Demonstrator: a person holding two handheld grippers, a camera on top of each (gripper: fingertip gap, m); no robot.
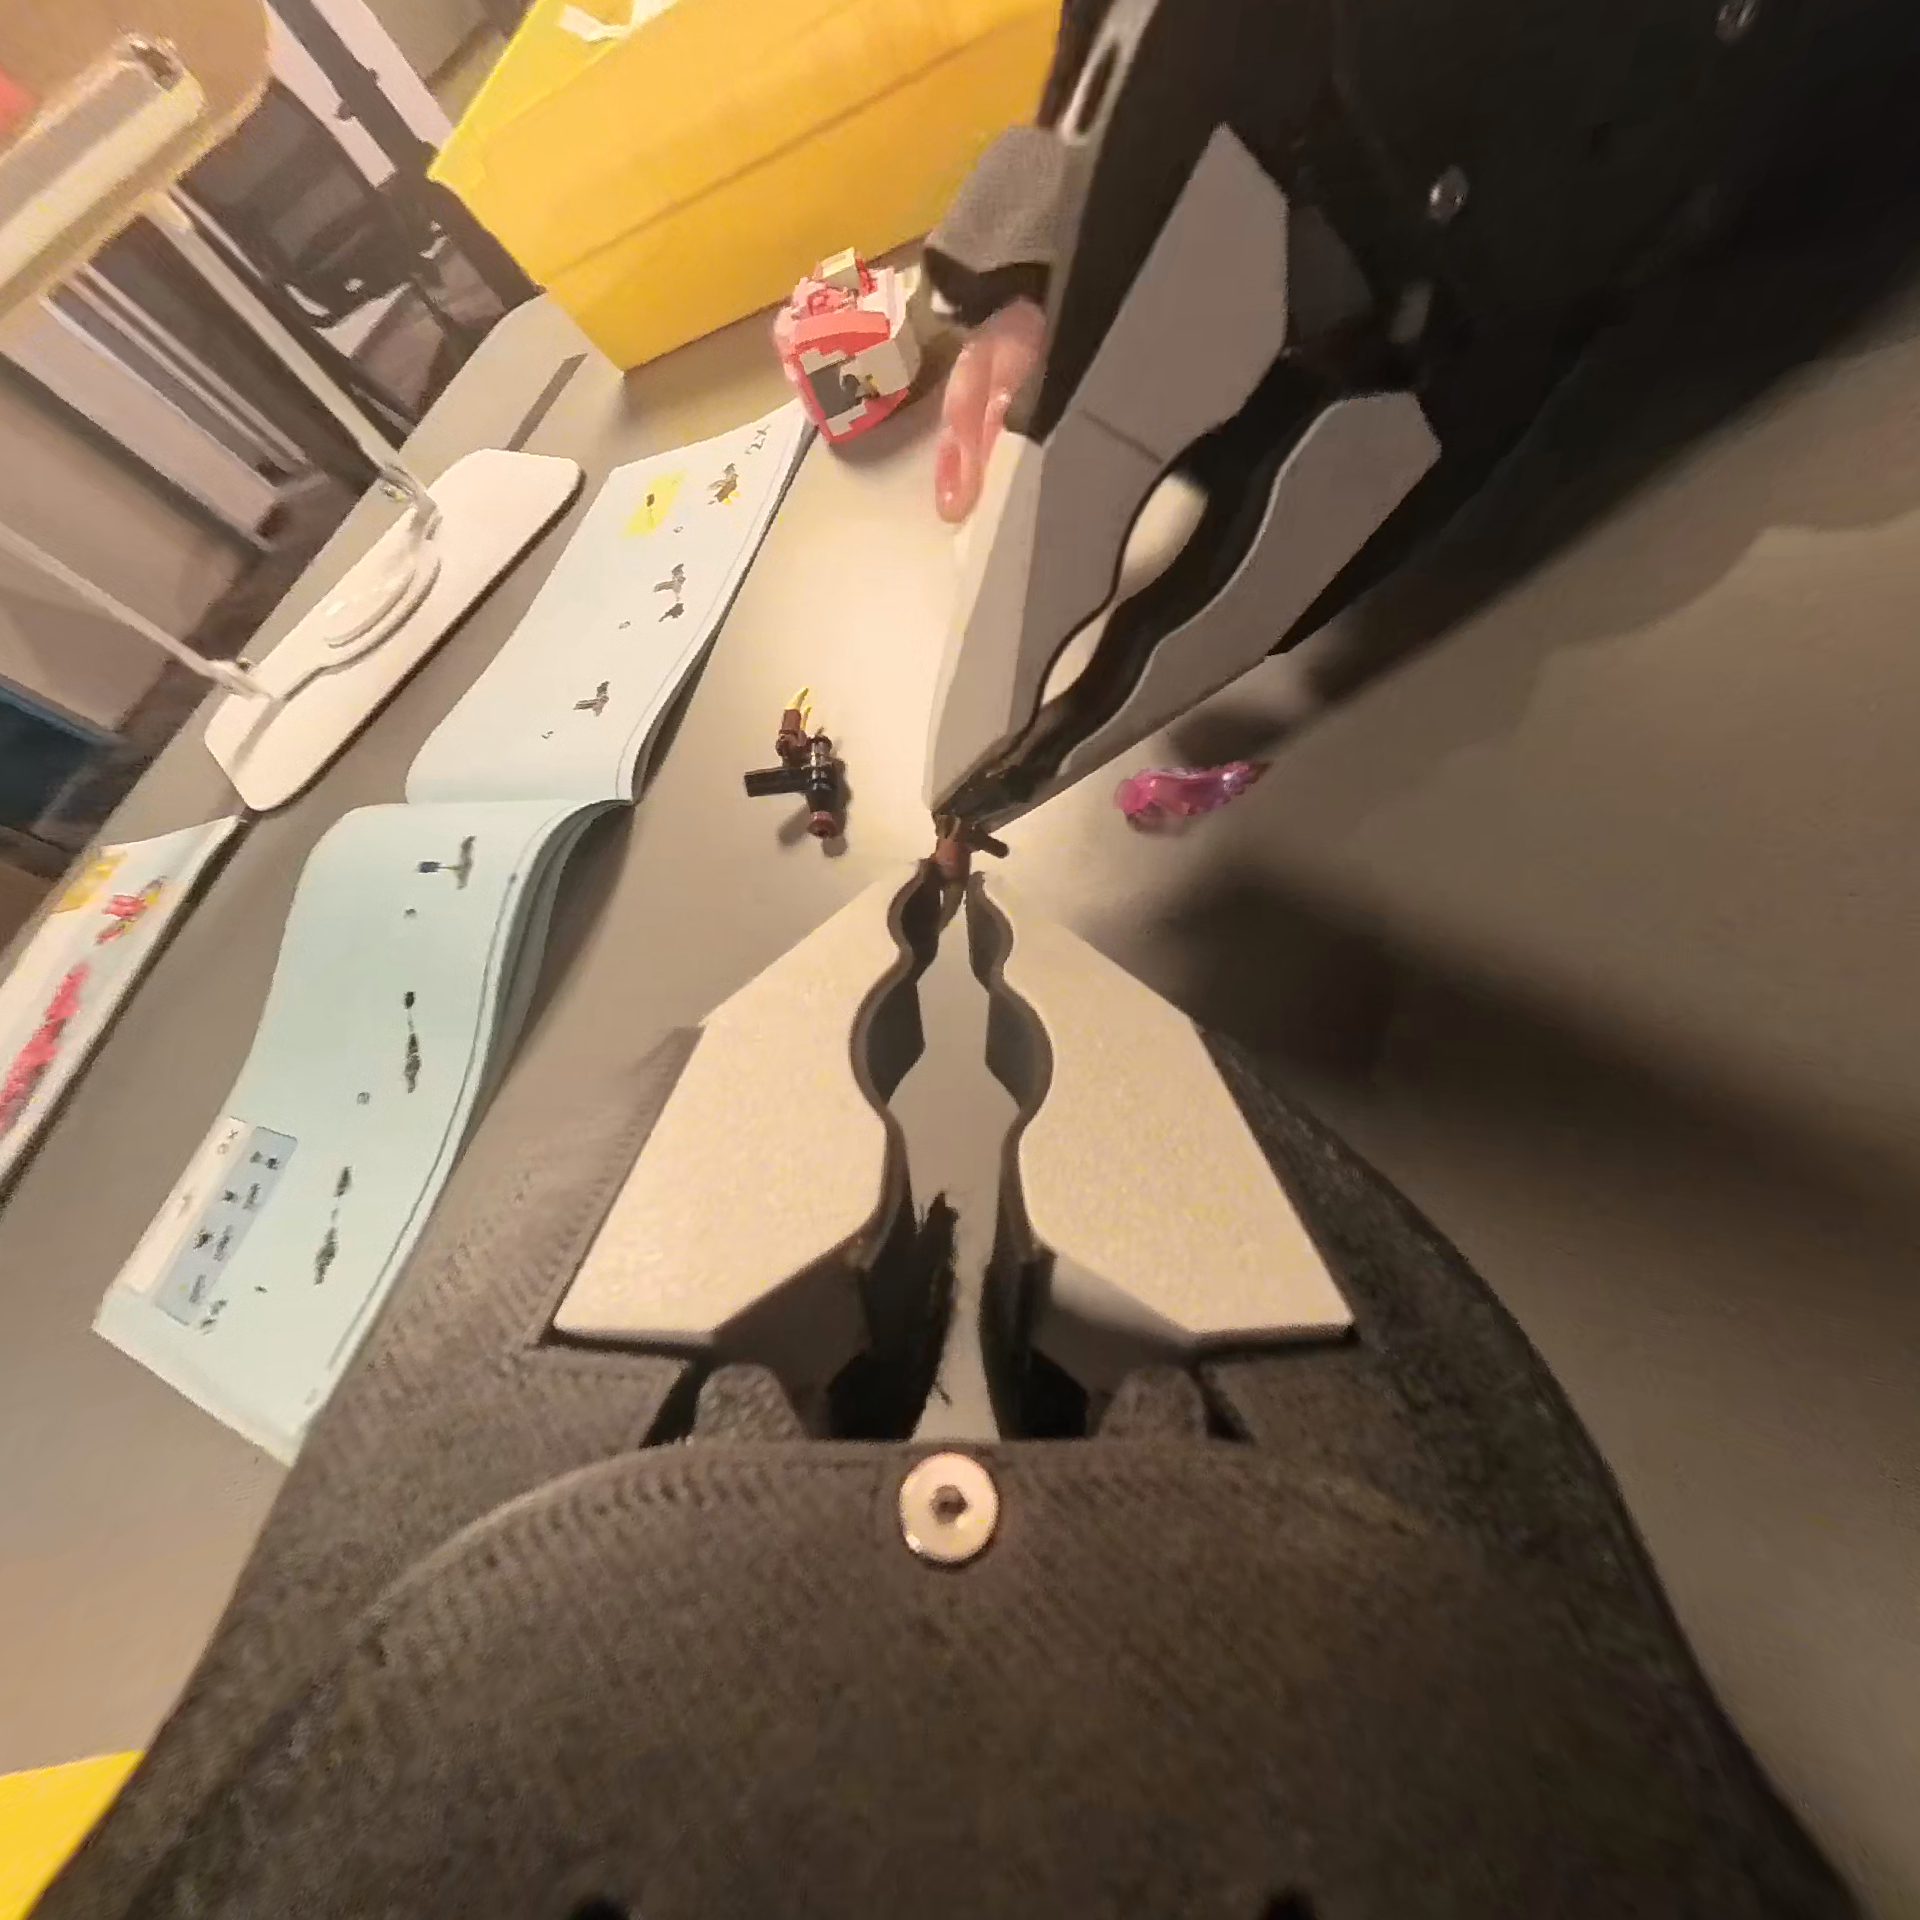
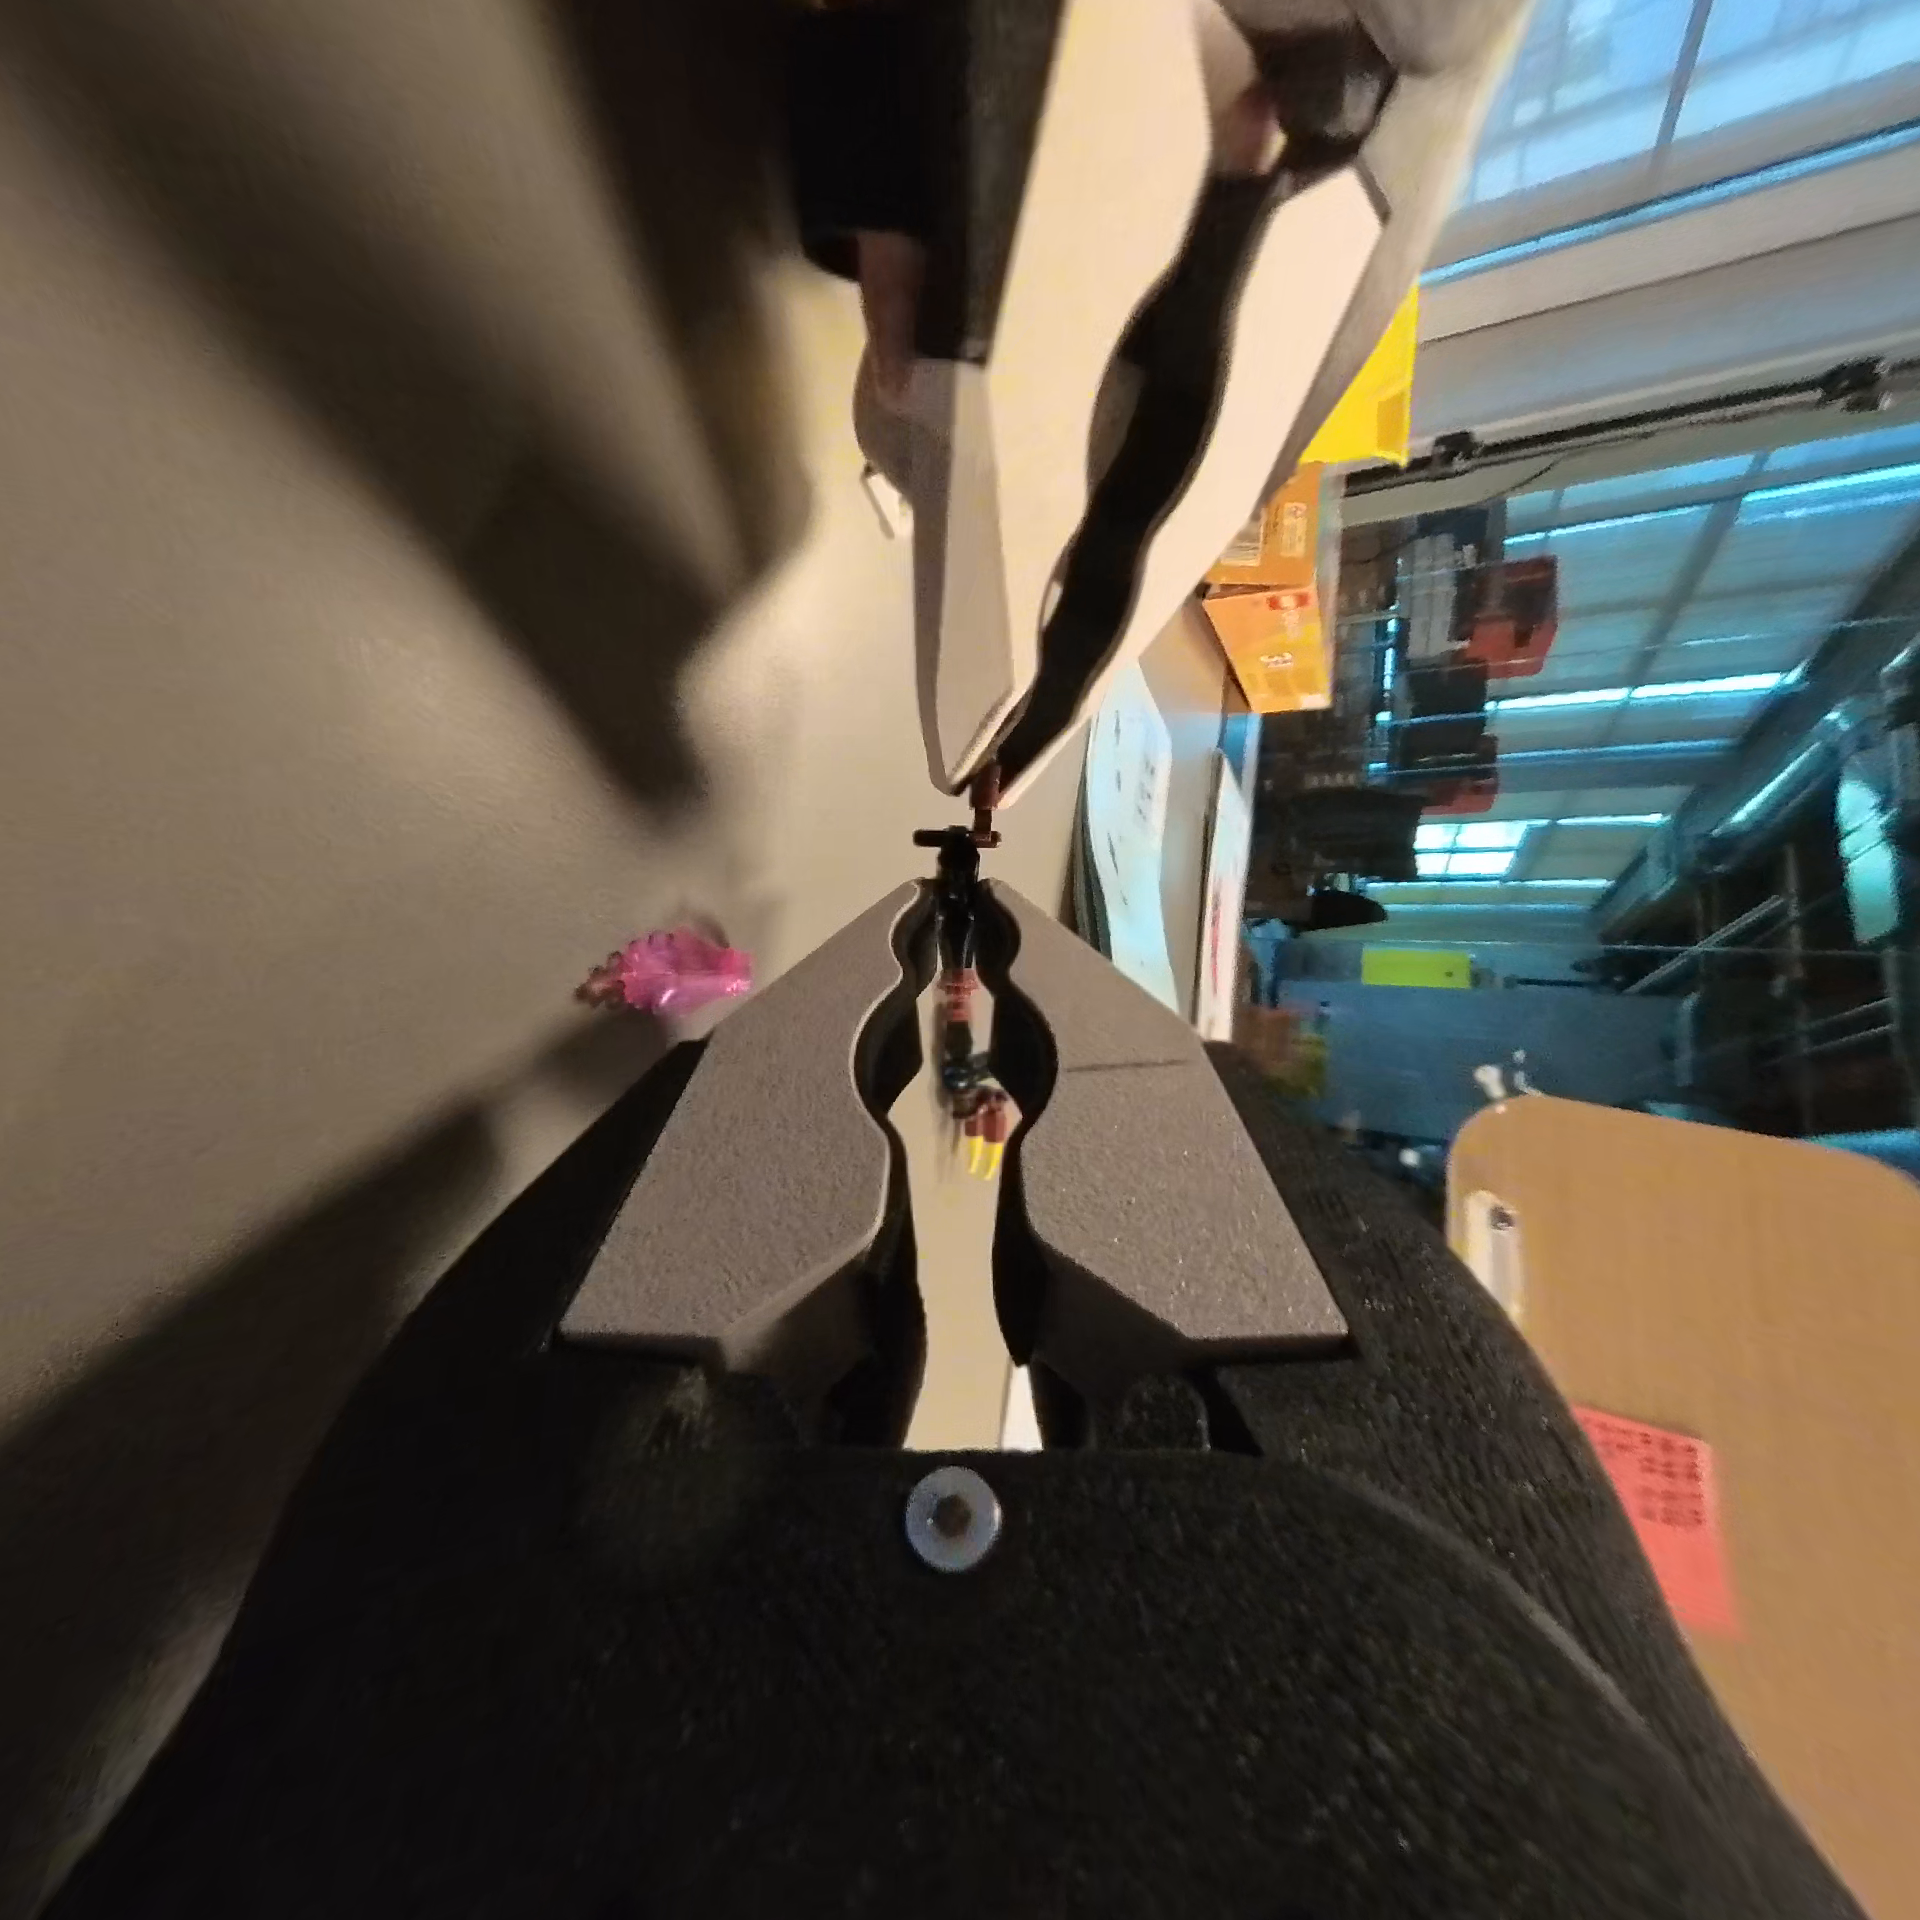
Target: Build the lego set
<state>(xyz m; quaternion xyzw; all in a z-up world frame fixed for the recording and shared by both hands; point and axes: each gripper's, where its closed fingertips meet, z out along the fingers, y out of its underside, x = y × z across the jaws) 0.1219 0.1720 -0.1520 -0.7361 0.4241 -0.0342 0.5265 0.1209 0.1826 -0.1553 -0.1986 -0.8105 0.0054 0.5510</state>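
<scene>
Brown peg sits clamped in the left gripper; the right gripper is clamped on a black piece, and the two parts meet tip to tip above the table. Steady, square alignment looks key. Nearby lie a second small assembly, a pink piece, an open booklet, a pink model and a yellow bin; nothing blocks the tips.
</scene>
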